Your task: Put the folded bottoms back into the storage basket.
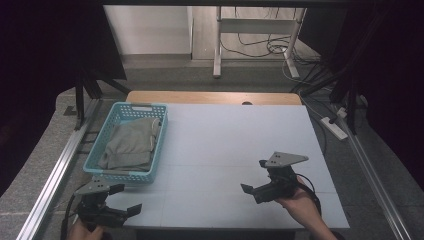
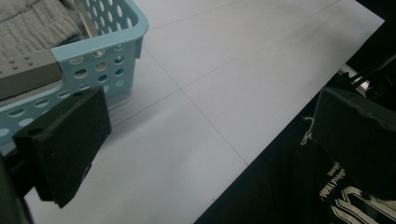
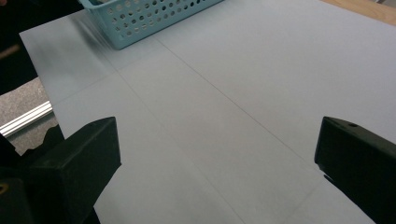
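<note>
A pale grey-white table (image 1: pixel 235 150) fills the middle of a dim room, with a strip of bare wood (image 1: pixel 210 97) showing along its far edge and thin seam lines crossing its top. Dark curtains hang on both sides, metal rails (image 1: pixel 57 170) run along the floor to left and right, and cables and a power strip (image 1: pixel 334 127) lie on the floor beyond the far right corner.

The left gripper (image 1: pixel 131 209) is held at the near left corner of the table, just off the edge, by a hand (image 1: pixel 85 231) that comes in from the bottom. Its jaws stand wide apart with nothing between them; in the left gripper view one jaw sits in front of the basket's corner and the other hangs over the dark space past the table's near edge. Just beyond it, on the left part of the table, stands a light blue plastic basket (image 1: pixel 161 145) with holes in its walls. A folded grey cloth (image 1: pixel 131 142) lies inside it, filling most of the bottom.

The right gripper (image 1: pixel 250 191) is held above the near right part of the table by the other hand (image 1: pixel 300 202), pointing left across the surface, well apart from the basket. Its jaws are also spread wide and hold nothing; in the right gripper view bare tabletop lies between them, with the basket (image 3: pixel 154 18) at the far left edge.
</note>
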A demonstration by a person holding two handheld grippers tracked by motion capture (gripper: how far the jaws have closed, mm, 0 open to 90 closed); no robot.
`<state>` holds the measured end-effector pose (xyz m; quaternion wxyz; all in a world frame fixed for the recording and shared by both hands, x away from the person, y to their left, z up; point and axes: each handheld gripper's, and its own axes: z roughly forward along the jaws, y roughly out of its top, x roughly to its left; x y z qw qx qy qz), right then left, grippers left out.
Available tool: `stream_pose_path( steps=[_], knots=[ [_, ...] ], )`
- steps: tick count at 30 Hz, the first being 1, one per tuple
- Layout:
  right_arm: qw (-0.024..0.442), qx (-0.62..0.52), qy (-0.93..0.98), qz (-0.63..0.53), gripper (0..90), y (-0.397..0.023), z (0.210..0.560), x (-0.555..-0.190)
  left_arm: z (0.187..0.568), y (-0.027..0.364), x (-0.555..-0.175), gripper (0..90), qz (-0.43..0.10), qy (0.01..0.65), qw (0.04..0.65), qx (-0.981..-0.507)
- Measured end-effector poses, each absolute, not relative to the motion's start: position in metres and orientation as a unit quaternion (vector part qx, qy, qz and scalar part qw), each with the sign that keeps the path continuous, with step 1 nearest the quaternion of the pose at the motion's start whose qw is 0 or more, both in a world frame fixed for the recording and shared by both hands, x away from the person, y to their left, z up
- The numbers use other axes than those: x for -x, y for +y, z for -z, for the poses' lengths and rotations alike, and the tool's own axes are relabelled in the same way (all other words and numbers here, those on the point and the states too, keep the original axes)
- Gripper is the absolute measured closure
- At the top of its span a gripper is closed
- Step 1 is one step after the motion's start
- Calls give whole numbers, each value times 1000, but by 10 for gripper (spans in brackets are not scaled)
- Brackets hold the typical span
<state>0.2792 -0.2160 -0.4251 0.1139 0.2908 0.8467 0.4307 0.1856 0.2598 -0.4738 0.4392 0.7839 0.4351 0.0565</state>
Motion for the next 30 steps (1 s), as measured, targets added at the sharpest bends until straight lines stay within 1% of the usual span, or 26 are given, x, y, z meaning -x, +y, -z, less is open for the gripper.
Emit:
stream_pose_path(
  steps=[12, 19, 30],
  knots=[
    [141, -330, 829, -429, 7, -252, 430, -268, 474, 260, -186, 0, -54, 436, 439, -784],
    [140, -359, 817, -428, 7, -273, 435, -261, 474, 260, -186, 0, -53, 437, 438, -784],
    [151, -390, 803, -424, 7, -299, 443, -250, 474, 260, -186, 0, -53, 437, 438, -784]
  ],
)
